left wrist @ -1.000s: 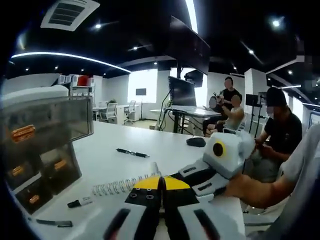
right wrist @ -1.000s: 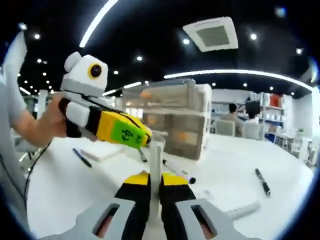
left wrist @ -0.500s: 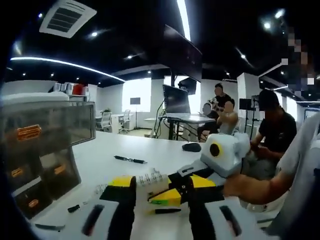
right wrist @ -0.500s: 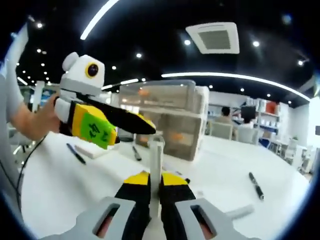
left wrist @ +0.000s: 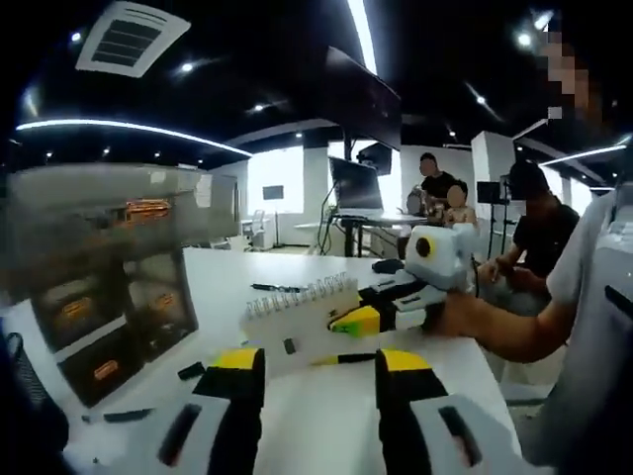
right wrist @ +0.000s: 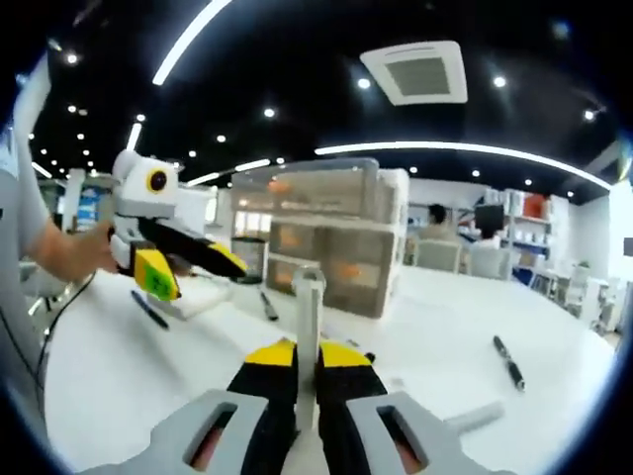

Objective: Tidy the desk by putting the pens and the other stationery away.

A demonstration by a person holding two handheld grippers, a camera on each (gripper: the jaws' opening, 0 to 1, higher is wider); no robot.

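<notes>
A white spiral-bound notebook [left wrist: 297,322] hangs above the desk, with my right gripper [left wrist: 358,322] shut on its right end. In the right gripper view the notebook [right wrist: 308,317] stands edge-on between the shut jaws of my right gripper [right wrist: 307,356]. My left gripper [left wrist: 318,366] is open, its yellow-tipped jaws wide apart just short of the notebook and not touching it. It also appears in the right gripper view, where the left gripper [right wrist: 198,272] is held in a hand off to the left. Black pens [left wrist: 277,288] [right wrist: 509,361] lie on the white desk [right wrist: 435,327].
A clear drawer unit [left wrist: 99,287] [right wrist: 336,247] stands on the desk. More pens [right wrist: 148,309] [right wrist: 267,305], markers [left wrist: 193,371] [right wrist: 361,351], a white pad [right wrist: 198,297] and a grey rod-like thing [right wrist: 475,418] lie around it. A mouse [left wrist: 386,265] sits farther off. People sit behind the desk's far edge.
My left gripper has gone from shut to open and has drawn back to the left, away from the notebook. The right gripper has lifted the notebook clear of the desk.
</notes>
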